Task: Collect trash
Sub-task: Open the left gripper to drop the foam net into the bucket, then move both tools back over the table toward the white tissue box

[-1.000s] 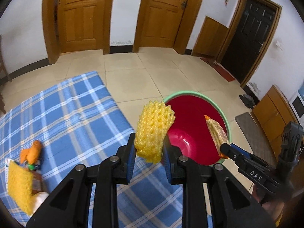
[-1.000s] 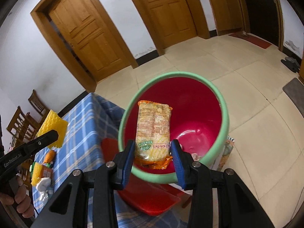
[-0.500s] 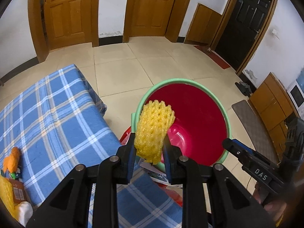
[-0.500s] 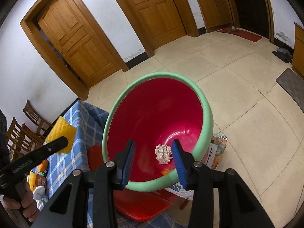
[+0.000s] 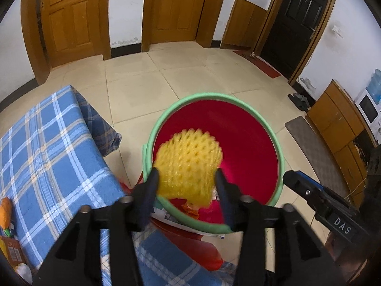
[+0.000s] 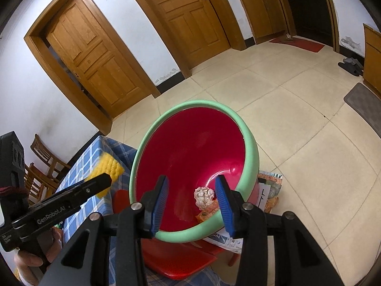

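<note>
A red bin with a green rim point(image 5: 281, 152) stands beside the blue checked table point(image 5: 47, 157); it also shows in the right wrist view point(image 6: 252, 147). My left gripper point(image 5: 185, 178) has its jaws wide apart over the bin's near rim, and the yellow foam net point(image 5: 188, 164) sits blurred between them, seemingly loose. The net also shows in the right wrist view point(image 6: 107, 169) by the left gripper. My right gripper point(image 6: 191, 190) is open and empty over the bin. A crumpled paper ball point(image 6: 203, 196) and an orange snack packet point(image 6: 207, 213) lie at the bin's bottom.
More trash lies on the table's left end: an orange item point(image 5: 6, 211) and a box point(image 5: 10, 250). A red stool point(image 6: 176, 259) and papers point(image 6: 269, 195) sit under the bin. Wooden chairs point(image 6: 45, 157) stand behind the table. Tiled floor lies beyond.
My left gripper moved over the bin and opened; the foam net is no longer pinched. My right gripper, which dropped the snack packet a second ago, stays open over the bin.
</note>
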Demonstrator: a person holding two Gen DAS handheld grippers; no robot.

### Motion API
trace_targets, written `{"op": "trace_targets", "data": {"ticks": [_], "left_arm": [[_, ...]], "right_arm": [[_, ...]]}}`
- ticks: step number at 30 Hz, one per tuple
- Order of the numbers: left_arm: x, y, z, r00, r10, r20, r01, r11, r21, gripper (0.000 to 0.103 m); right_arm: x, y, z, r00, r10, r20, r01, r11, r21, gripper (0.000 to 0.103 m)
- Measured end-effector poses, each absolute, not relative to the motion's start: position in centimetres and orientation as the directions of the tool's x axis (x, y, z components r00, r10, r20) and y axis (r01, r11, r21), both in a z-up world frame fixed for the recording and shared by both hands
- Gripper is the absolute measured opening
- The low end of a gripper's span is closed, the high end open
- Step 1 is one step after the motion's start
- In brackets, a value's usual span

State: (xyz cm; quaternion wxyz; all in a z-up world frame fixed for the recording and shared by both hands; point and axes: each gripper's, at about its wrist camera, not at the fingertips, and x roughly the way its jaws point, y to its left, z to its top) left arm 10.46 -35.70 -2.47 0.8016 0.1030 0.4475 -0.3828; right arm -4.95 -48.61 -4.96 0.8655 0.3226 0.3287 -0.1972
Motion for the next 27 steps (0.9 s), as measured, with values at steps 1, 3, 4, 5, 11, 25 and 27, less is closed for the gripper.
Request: {"op": "trace_targets", "data": {"ticks": [1, 3, 4, 5, 11, 25, 27], "left_arm": [[10.6, -35.7, -2.4, 0.309, -0.526, -0.792, 0.707, 0.684, -0.178, 0.054], [10.7, -35.7, -2.2, 0.316, -0.527, -0.789, 0.708, 0.685, -0.174, 0.054], [10.7, -35.6, -2.1, 0.321, -0.524, -0.788, 0.705, 0.688, -0.17, 0.056], [10.7, -35.5, -2.1, 0.325, -0.522, -0.789, 0.703, 0.692, -0.168, 0.056], [10.6, -34.6, -1.8, 0.333, -0.518, -0.788, 0.69, 0.703, -0.171, 0.057], [10.2, -29.3, -0.3, 0.374, -0.505, -0.778, 0.612, 0.764, -0.202, 0.059], [10.2, -28.1, 0.0, 0.39, -0.498, -0.775, 0.596, 0.778, -0.2, 0.062]], "right_arm": [[-4.8, -48.7, -5.0, 0.706, -0.129, -0.696, 0.554, 0.713, 0.429, 0.045], [-4.8, -48.7, -4.9, 0.707, -0.131, -0.695, 0.555, 0.712, 0.43, 0.047], [-4.8, -48.7, -4.9, 0.707, -0.131, -0.695, 0.555, 0.712, 0.431, 0.047], [-4.8, -48.6, -4.9, 0.707, -0.13, -0.695, 0.554, 0.712, 0.431, 0.047], [-4.9, -48.4, -4.8, 0.71, -0.128, -0.692, 0.548, 0.717, 0.43, 0.051], [-5.1, -47.1, -3.6, 0.731, -0.104, -0.675, 0.514, 0.734, 0.443, 0.08], [-5.0, -46.8, -3.3, 0.733, -0.1, -0.673, 0.506, 0.742, 0.441, 0.083]]}}
